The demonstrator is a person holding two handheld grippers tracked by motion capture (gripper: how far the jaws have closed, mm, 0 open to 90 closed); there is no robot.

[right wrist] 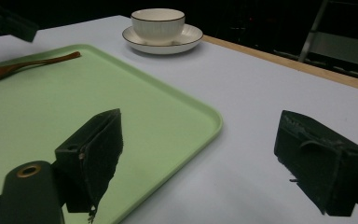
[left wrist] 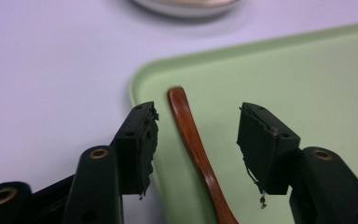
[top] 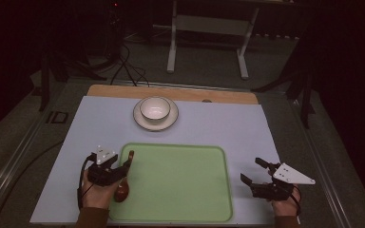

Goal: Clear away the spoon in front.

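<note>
A brown wooden spoon [top: 122, 186] lies along the left edge of a light green tray [top: 180, 180], its handle pointing away from me. My left gripper [top: 123, 168] is over it and open. In the left gripper view the spoon handle [left wrist: 193, 140] runs between the two jaws of the left gripper [left wrist: 196, 126] without touching either, with the tray [left wrist: 307, 84] under it. My right gripper [top: 251, 170] is open and empty over the mat just right of the tray. In the right gripper view the right gripper [right wrist: 200, 135] spans the tray's corner [right wrist: 168, 112], and the spoon [right wrist: 23, 65] lies far off.
A white bowl [top: 155, 108] stands on a white saucer [top: 171, 118] behind the tray, and the bowl [right wrist: 157, 23] shows ahead of the right gripper too. A pale lilac mat [top: 218, 123] covers the table, with a wooden strip [top: 171, 92] at its far edge. Dark floor, cables and a stand lie beyond.
</note>
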